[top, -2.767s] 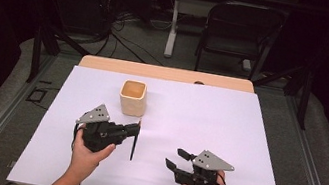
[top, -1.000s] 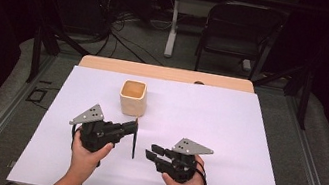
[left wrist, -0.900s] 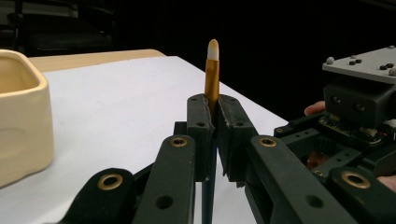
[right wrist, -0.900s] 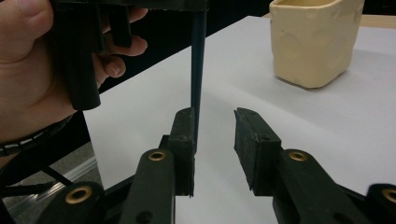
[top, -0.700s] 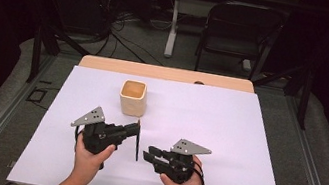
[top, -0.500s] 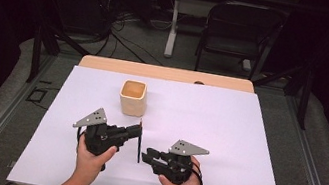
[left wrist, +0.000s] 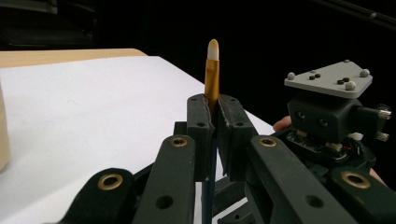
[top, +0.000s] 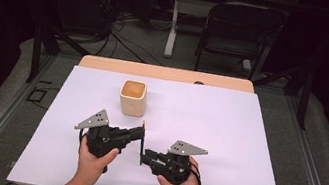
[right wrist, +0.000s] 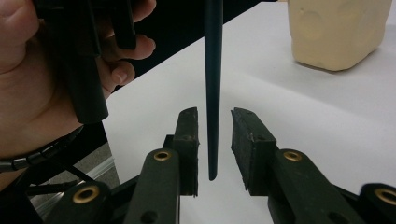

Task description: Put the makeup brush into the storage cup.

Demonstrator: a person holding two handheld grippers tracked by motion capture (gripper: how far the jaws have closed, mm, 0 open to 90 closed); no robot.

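My left gripper point(top: 139, 132) point(left wrist: 212, 106) is shut on a thin brush point(top: 143, 140) point(left wrist: 212, 77) with a dark handle, a gold ferrule and a pale tip. It holds the brush nearly upright above the white table cover. The brush's dark handle end point(right wrist: 213, 93) hangs between the jaws of my right gripper point(top: 143, 159) point(right wrist: 215, 113). Those jaws stand open, with a small gap on each side of the handle. A cream cup point(top: 132, 97) point(right wrist: 334, 32) stands on the table beyond both grippers.
A white sheet point(top: 244, 151) covers the table, with a strip of wooden edge point(top: 165, 73) at the far side. A black chair point(top: 235, 33) and cables on the floor lie beyond the table. A person's hand point(right wrist: 28, 79) grips the left gripper.
The right gripper has moved left toward the left gripper, and its jaws now flank the brush handle's lower end. The left gripper has shifted slightly right with the brush.
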